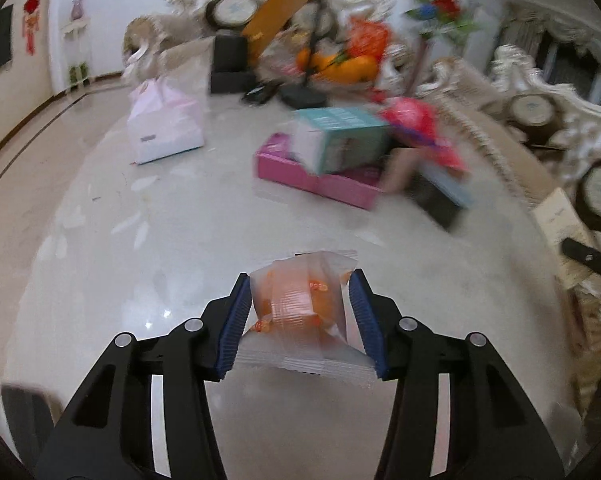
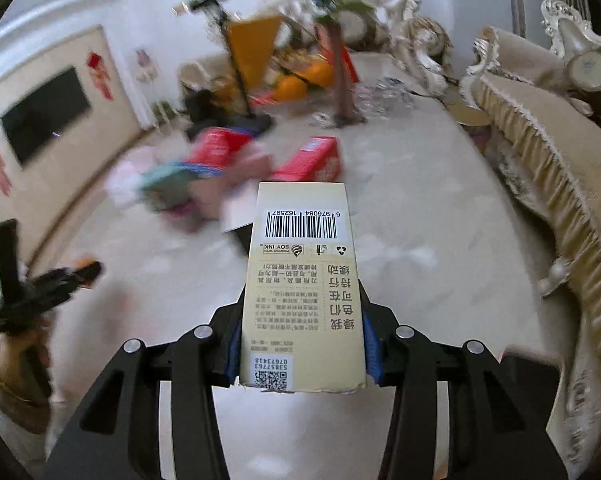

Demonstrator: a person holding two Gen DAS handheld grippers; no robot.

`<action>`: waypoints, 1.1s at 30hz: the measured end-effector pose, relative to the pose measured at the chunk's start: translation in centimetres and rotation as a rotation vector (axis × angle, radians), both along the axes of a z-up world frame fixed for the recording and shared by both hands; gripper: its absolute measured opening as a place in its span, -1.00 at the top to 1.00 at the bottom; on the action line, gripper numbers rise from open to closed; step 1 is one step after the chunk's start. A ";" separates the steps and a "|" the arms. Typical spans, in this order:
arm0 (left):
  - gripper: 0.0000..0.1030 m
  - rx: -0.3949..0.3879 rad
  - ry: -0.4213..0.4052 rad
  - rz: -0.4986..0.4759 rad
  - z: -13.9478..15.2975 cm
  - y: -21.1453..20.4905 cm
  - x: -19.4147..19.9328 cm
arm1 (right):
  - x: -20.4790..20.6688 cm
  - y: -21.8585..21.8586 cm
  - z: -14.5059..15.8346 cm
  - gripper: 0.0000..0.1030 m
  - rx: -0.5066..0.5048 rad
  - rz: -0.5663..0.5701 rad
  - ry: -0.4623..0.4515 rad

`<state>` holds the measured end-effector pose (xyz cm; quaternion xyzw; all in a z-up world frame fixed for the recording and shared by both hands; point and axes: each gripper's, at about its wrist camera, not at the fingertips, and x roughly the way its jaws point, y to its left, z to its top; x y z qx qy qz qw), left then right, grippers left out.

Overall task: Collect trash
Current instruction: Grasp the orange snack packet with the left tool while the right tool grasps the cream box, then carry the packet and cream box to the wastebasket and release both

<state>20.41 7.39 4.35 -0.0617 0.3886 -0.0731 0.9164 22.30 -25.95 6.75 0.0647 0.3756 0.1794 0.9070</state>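
Right wrist view: right gripper is clamped on a tall cream carton, jaws narrow against its two sides near the base; the carton stands out ahead of the fingers, barcode end farthest away. Risk, as I judge it: the grip sits low on a long box, so a quick swing could lever it loose or twist it between the pads. The carton also blocks the middle of this view, so whatever lies directly ahead is unseen and could be struck.

Left wrist view: left gripper holds a translucent snack wrapper with orange print, pinched between the blue pads. Film is thin and crumpled; it could slip out if the jaws ease at all.

Both frames are motion-blurred, so exact clearances are uncertain.

Differences between views: only the left one shows the pink tray and teal box clearly, well ahead and right of its fingers. Only the right one shows the red box beyond the carton and the sofa to the right. No bin appears in either.
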 end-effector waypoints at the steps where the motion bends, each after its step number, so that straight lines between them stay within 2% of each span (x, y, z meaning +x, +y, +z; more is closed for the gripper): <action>1: 0.03 -0.005 -0.020 -0.023 0.5 -0.5 -1.6 | -1.7 0.2 0.3 0.15 0.021 0.021 -0.009; 4: 0.03 -0.025 -0.087 -0.112 2.1 -2.6 -8.9 | -8.1 0.4 0.6 0.14 0.080 0.078 -0.030; 7: 0.03 -0.032 -0.106 -0.182 2.3 -4.4 -15.1 | -13.7 0.9 0.1 0.14 0.114 0.130 -0.007; 8: 0.03 -0.045 -0.093 -0.208 1.8 -5.1 -17.8 | -15.4 1.2 -0.4 0.14 0.121 0.145 0.014; 11: 0.03 -0.086 -0.028 -0.246 -0.4 -6.5 -21.8 | -18.2 2.7 -2.1 0.14 0.079 0.182 0.080; 14: 0.03 -0.036 0.047 -0.279 -4.0 -8.5 -24.9 | -19.1 5.4 -3.9 0.14 0.013 0.254 0.142; 18: 0.03 -0.050 0.188 -0.303 -9.4 -9.8 -25.6 | -18.8 7.7 -7.0 0.14 -0.041 0.293 0.229; 20: 0.03 -0.031 0.243 -0.311 -11.9 -10.4 -25.0 | -18.7 8.3 -9.0 0.14 -0.072 0.296 0.278; 24: 0.03 0.016 0.333 -0.326 -16.1 -11.3 -23.9 | -17.2 9.0 -14.6 0.14 -0.164 0.260 0.407; 29: 0.00 0.034 0.408 -0.328 -19.6 -12.1 -22.8 | -16.0 8.5 -18.9 0.13 -0.170 0.224 0.506; 32: -0.65 0.064 0.417 -0.313 -20.5 -12.3 -22.2 | -16.6 8.0 -19.6 -0.05 -0.151 0.207 0.526; 33: -0.65 0.070 0.403 -0.317 -20.6 -12.4 -22.2 | -16.5 7.8 -19.7 -0.22 -0.154 0.189 0.519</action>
